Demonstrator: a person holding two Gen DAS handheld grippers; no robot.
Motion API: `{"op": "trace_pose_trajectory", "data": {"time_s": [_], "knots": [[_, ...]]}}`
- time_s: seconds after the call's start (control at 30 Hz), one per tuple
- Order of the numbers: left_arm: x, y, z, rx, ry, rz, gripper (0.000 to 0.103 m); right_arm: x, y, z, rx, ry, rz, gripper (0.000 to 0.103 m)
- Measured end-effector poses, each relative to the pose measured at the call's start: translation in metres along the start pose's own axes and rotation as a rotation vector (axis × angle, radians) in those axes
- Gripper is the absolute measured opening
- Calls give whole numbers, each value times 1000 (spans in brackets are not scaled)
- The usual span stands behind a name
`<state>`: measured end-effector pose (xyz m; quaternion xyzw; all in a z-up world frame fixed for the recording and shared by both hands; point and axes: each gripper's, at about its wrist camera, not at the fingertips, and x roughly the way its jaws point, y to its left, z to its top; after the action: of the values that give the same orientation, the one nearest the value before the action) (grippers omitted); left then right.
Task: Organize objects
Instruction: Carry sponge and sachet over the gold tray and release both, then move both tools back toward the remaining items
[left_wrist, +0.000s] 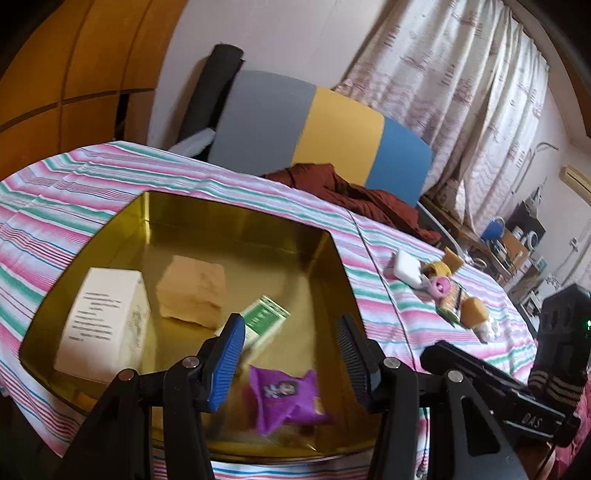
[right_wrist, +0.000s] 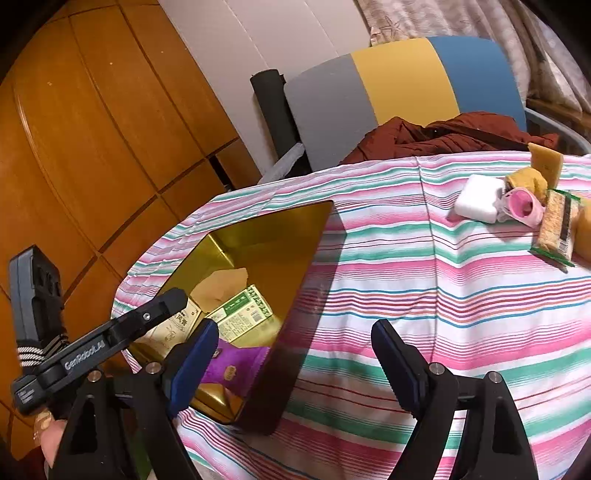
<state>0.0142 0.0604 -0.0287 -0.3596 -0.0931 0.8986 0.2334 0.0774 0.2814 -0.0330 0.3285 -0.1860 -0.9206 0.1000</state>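
Left gripper (left_wrist: 291, 354) above gold tin (left_wrist: 236, 218), jaws part open, empty; purple packet (left_wrist: 284, 400) lying loose beneath, inside near wall. Right gripper (right_wrist: 295, 363) over striped cloth (right_wrist: 443, 280), jaws wide, empty, aimed toward far-right pile: white block (right_wrist: 476, 199), pink roll (right_wrist: 524, 206), wafer pack (right_wrist: 557, 229).

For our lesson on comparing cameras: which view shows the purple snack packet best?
The left wrist view: the purple snack packet lies whole in the gold tin. In the right wrist view the packet is partly hidden behind the tin's wall and a blue pad.
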Motion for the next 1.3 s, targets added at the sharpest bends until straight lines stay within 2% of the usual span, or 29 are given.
{"op": "trace_pose_trajectory", "data": {"time_s": [0.33,0.77,1.13,1.3], "knots": [[7,-34,-11,54,60,-88,54,-13,-29,6,10,-13,-67,86],[20,-87,-23,150,135,-169,58,-32,-91,9,58,-19,-186,86],[36,-127,-39,220,222,-226,58,-73,-187,13,134,-37,-384,86],[41,-140,-45,239,252,-236,58,-95,-223,41,149,-112,-458,87]]}}
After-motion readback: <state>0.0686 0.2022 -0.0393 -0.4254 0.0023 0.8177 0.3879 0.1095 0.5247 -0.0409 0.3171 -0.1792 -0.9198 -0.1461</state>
